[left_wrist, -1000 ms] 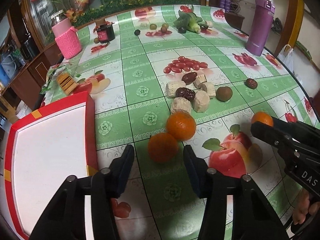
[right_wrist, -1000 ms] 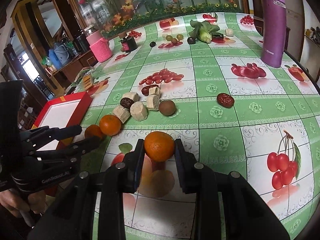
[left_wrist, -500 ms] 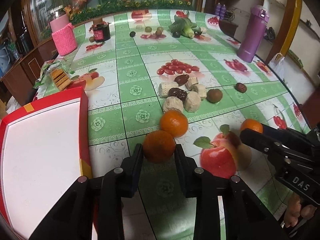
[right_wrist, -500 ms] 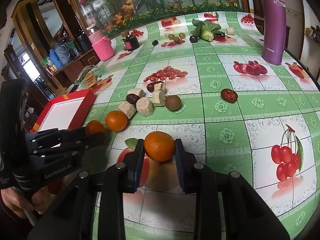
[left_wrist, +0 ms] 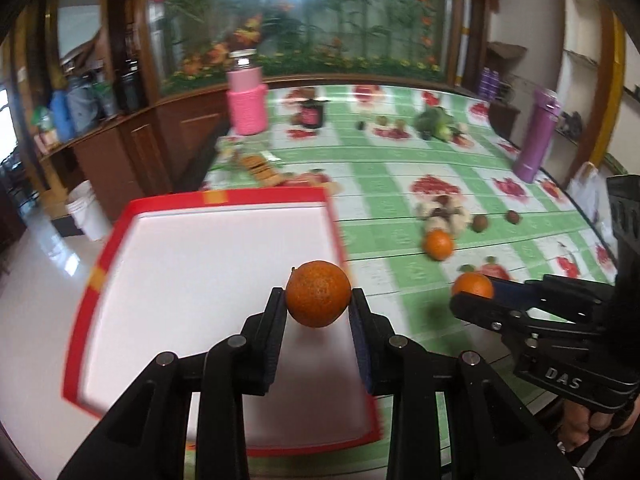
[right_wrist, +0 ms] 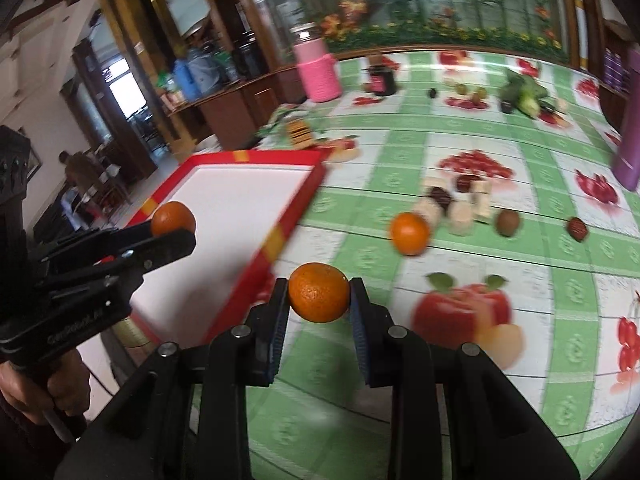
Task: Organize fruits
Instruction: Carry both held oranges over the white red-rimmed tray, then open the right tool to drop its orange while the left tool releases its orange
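1. The bench (left_wrist: 400, 184), under a green fruit-print cloth, carries a red-rimmed white tray (left_wrist: 120, 240) at its left.
2. The left gripper (left_wrist: 318, 304) clamps one orange (left_wrist: 318, 294) above the tray.
3. The right gripper (right_wrist: 319, 300) pinches a second orange (right_wrist: 319, 298) above the bench, just right of the tray.
4. A third orange (left_wrist: 439, 245) lies on the bench beside pale cubes (left_wrist: 440, 216).

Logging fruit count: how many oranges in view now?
3: one round orange in the left gripper above the red-rimmed white tray, one in the right gripper, one on the tablecloth.
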Demonstrator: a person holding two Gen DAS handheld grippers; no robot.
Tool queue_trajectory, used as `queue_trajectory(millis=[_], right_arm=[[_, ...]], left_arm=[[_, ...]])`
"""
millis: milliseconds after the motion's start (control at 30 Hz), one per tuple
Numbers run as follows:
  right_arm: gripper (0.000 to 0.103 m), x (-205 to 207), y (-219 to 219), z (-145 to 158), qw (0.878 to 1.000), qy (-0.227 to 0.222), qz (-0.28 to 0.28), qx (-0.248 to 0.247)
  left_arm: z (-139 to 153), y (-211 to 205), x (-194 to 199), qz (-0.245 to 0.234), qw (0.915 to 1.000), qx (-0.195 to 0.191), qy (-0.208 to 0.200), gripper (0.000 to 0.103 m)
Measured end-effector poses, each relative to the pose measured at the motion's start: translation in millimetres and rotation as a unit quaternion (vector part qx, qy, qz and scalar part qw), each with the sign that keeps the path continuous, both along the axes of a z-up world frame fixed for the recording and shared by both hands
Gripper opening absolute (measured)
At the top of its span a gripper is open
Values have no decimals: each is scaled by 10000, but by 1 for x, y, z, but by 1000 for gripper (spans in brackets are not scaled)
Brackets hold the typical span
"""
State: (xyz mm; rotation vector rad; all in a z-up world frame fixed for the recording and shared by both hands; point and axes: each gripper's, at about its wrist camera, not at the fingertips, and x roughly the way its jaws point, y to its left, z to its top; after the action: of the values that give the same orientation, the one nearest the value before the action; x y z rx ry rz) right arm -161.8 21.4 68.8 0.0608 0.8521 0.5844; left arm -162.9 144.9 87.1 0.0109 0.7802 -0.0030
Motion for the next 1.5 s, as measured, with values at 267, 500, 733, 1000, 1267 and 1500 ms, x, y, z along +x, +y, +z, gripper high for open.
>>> queue_trajectory(millis=[267,500,733,1000,1267,1500], right_arm=[[32,-18,78,-2,9958,-97,858,-290],[32,-19,117,-22,9917,118,1176,-514],[32,-17,131,-34,9898,246,1191,-737],[46,-20,127,-28,9907,148,1157,-705],[54,-17,87,-8,9973,-134,646,-324],[56,-7,45,-2,9998,-76,163,-71]], left_arm=[[-29,55,-14,742,9966,197,285,32],[-38,68,-18,989,9937,423,308,32],[-45,86,-23,1147,9920,398,352,32],[-44,86,-28,1331,9886,628,330,37],[-20,70,-36,1493,9838,988,-84,81],[-3,49,-34,1321,9860,993,-219,82]])
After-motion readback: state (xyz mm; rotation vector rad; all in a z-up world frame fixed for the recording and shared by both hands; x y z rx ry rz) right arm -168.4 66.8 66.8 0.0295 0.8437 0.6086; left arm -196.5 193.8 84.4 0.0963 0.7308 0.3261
